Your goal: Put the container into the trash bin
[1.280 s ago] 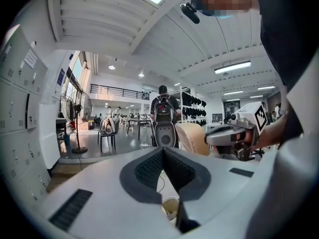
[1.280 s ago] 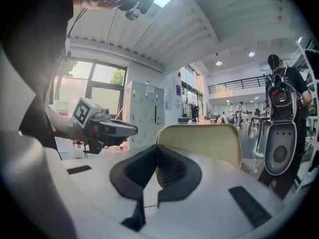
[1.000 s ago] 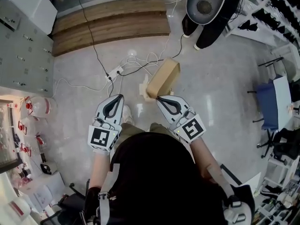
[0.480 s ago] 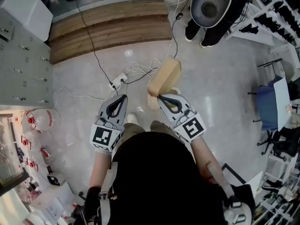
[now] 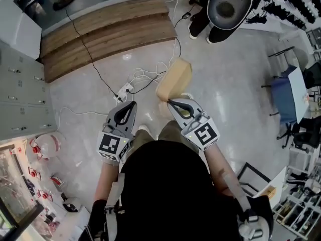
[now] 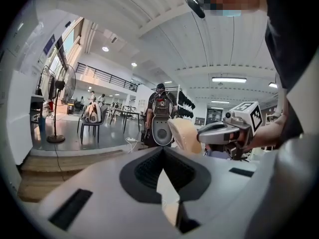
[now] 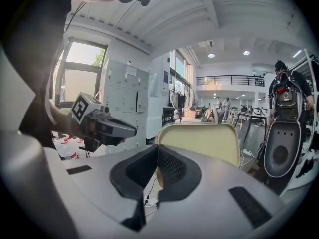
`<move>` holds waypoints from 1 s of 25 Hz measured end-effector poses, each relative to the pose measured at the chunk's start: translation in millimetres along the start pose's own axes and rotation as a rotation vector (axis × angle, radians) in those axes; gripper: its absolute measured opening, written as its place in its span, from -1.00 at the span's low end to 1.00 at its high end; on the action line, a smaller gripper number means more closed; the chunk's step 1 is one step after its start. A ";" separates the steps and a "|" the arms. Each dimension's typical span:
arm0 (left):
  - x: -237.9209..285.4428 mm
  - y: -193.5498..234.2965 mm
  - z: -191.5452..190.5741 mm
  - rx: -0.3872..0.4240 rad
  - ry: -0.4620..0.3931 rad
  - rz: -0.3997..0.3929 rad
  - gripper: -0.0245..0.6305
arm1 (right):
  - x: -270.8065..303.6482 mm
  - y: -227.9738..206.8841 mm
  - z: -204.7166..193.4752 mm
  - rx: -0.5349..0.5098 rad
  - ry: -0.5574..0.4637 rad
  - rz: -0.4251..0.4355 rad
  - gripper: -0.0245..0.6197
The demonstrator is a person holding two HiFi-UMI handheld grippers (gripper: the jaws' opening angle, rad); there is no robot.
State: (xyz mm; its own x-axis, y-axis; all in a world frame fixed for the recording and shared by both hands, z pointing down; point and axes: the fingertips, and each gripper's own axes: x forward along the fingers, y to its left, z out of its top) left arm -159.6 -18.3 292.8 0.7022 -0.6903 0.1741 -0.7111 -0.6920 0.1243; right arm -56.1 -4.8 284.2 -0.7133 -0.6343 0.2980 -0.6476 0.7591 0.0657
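The pale floor (image 5: pixel 235 84) lies open ahead of the person and to the right, out to a blue chair (image 5: pixel 283 102) and the racks along the right edge of the head view. A wooden platform (image 5: pixel 108 31) closes the far left side of the floor. Grey lockers (image 5: pixel 17 94) line the left edge. A black cable (image 5: pixel 88 54) runs off the platform to a white power strip (image 5: pixel 124 90) on the floor, and more white and black leads are tangled just beyond the strip, right in front of the left tongs (image 5: pixel 133 104). Another person (image 5: pixel 228 6) with a large grey oval unit on the back stands at the far edge of the floor, ahead and slightly right, well apart from both tongs. Red-capped bottles (image 5: pixel 40 149) stand on a low spot by the lockers at the left.

The container (image 5: pixel 174 79), a tan shallow box with rounded corners, hangs in the air above the floor and rests on nothing. The right tongs (image 5: pixel 169 102) are pinched nearly together on its near rim. In the right gripper view the rim sits between the tips at the container's left near corner, and the box stands out forward and to the right of them. The left tongs have their tips together with nothing between them. They are held beside the right tongs, clear of the container, which is ahead and to their right.
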 end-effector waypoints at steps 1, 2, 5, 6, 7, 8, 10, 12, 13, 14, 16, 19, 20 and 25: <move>5.8 -0.3 -1.1 -0.001 0.002 -0.014 -0.90 | -0.4 -4.3 -2.6 0.010 0.005 -0.009 -0.87; 12.3 -1.3 -1.9 -0.001 0.004 -0.027 -0.90 | -1.4 -9.2 -6.1 0.018 0.011 -0.018 -0.87; 32.0 -7.7 -7.5 -0.002 0.030 -0.066 -0.90 | -8.2 -23.9 -19.1 0.040 0.032 -0.046 -0.87; 38.1 -10.5 -9.1 -0.003 0.039 -0.079 -0.90 | -11.4 -28.5 -22.9 0.051 0.037 -0.057 -0.87; 43.9 -13.5 -10.4 -0.005 0.049 -0.090 -0.90 | -15.0 -33.0 -26.3 0.063 0.041 -0.067 -0.87; 49.3 -16.8 -11.5 -0.010 0.060 -0.098 -0.90 | -19.0 -37.4 -29.7 0.073 0.046 -0.076 -0.87; 59.8 -23.9 -12.0 -0.020 0.077 -0.107 -0.90 | -27.5 -46.9 -36.6 0.086 0.059 -0.089 -0.87; 70.4 -30.9 -11.1 -0.028 0.086 -0.112 -0.90 | -35.6 -56.8 -43.5 0.092 0.067 -0.097 -0.87; 75.9 -34.0 -11.0 -0.031 0.090 -0.116 -0.90 | -39.3 -61.5 -47.3 0.097 0.070 -0.101 -0.87; 81.8 -37.0 -11.5 -0.034 0.095 -0.121 -0.90 | -42.8 -66.4 -51.9 0.103 0.072 -0.104 -0.87; 93.9 -43.5 -13.5 -0.041 0.108 -0.128 -0.90 | -50.1 -76.9 -62.9 0.120 0.083 -0.112 -0.87; 109.1 -54.3 -14.9 -0.047 0.125 -0.134 -0.90 | -61.3 -90.9 -80.8 0.149 0.115 -0.116 -0.87; 113.4 -57.4 -15.2 -0.047 0.130 -0.134 -0.90 | -64.3 -94.6 -87.1 0.157 0.127 -0.112 -0.87; 129.5 -71.2 -23.9 -0.056 0.163 -0.118 -0.90 | -76.8 -109.6 -121.8 0.198 0.187 -0.086 -0.87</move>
State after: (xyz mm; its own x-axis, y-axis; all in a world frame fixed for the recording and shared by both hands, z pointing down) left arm -18.9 -53.4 329.9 0.7690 -0.5589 0.3103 -0.6285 -0.7498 0.2068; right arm 102.3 -21.6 370.2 -0.6038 -0.6432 0.4709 -0.7563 0.6489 -0.0834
